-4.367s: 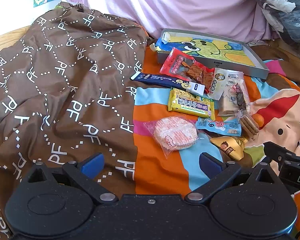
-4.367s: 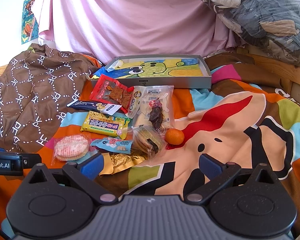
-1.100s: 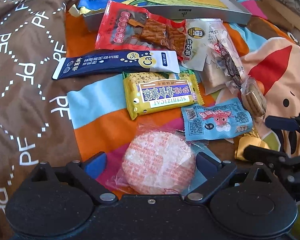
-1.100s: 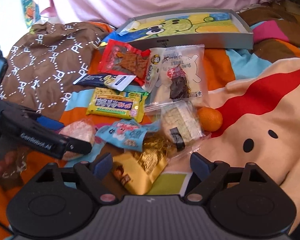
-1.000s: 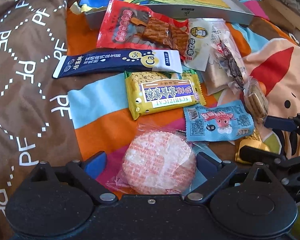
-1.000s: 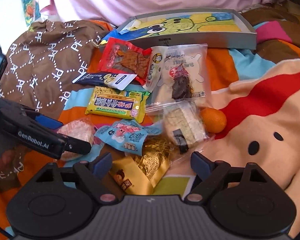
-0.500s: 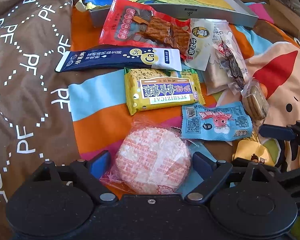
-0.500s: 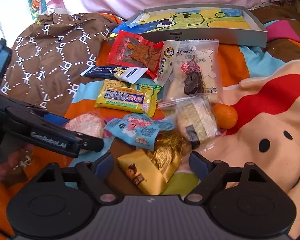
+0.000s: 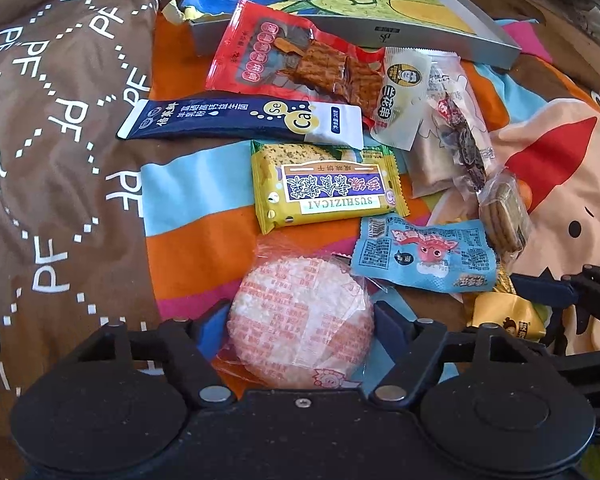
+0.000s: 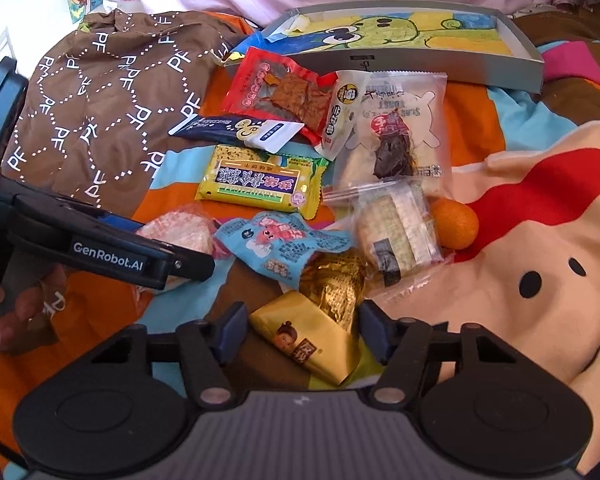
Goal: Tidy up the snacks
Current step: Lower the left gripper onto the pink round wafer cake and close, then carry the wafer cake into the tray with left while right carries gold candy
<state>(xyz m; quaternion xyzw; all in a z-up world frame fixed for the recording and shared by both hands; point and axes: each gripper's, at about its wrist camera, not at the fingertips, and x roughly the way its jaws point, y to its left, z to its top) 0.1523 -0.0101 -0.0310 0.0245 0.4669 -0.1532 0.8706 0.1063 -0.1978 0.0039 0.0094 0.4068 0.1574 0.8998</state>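
A round rice cracker (image 9: pixel 300 324) in clear wrap lies on the blanket, and my left gripper (image 9: pixel 300 326) is shut on it, a pad touching each side. My left gripper (image 10: pixel 180 264) also shows in the right wrist view, held by a hand. A gold-yellow candy packet (image 10: pixel 312 344) lies between the fingers of my right gripper (image 10: pixel 300 330), which is open with a thin gap at each pad. Beyond lie a blue fish packet (image 9: pixel 424 256), a yellow cracker bar (image 9: pixel 324 188), a navy stick pack (image 9: pixel 240 120) and a red packet (image 9: pixel 292 60). The grey cartoon-lined box (image 9: pixel 380 36) stands behind them.
A brown patterned cloth (image 9: pixel 60 140) is bunched at the left. A toast packet (image 10: pixel 396 132), a clear biscuit pack (image 10: pixel 396 228) and a small orange (image 10: pixel 456 224) lie at the right of the pile. Cartoon-print blanket (image 10: pixel 540 240) spreads to the right.
Both grippers moved down and forward onto the pile. The left fingers narrowed until they met the rice cracker. The right fingers narrowed around the gold-yellow packet.
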